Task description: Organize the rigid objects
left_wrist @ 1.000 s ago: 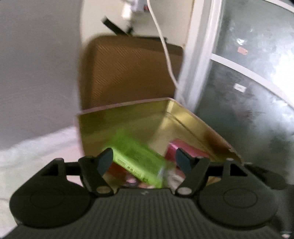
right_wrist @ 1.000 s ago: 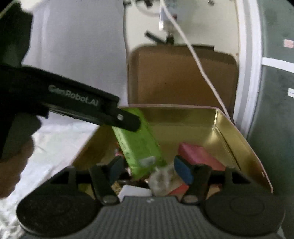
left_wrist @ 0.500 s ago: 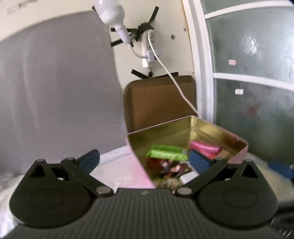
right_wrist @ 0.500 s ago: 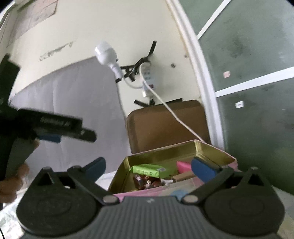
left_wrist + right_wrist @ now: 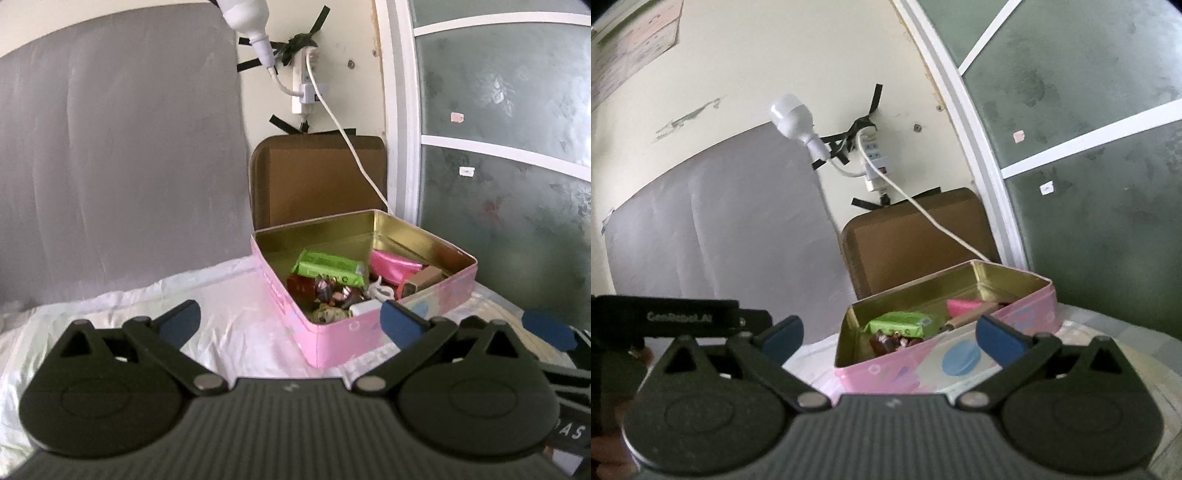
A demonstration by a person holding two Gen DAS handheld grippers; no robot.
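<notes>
A pink tin box (image 5: 436, 306) with a gold inside stands open on a white cloth. In it lie a green packet (image 5: 327, 267), a pink packet (image 5: 393, 264), a brown box (image 5: 423, 280) and several wrapped sweets (image 5: 332, 293). My left gripper (image 5: 290, 319) is open and empty, pulled back in front of the tin's near corner. My right gripper (image 5: 888, 336) is open and empty, low in front of the tin (image 5: 964, 350); the green packet (image 5: 899, 323) shows inside. The left gripper's body (image 5: 679, 317) shows at the left.
The tin's brown lid (image 5: 317, 177) stands upright against the wall behind it. A white cable (image 5: 343, 133) hangs from a taped socket down to the tin. A grey padded board (image 5: 122, 166) is at the left, a glass door (image 5: 506, 147) at the right.
The left gripper has let go of the green packet, which now lies in the tin. Both grippers have opened wide and drawn back from the tin.
</notes>
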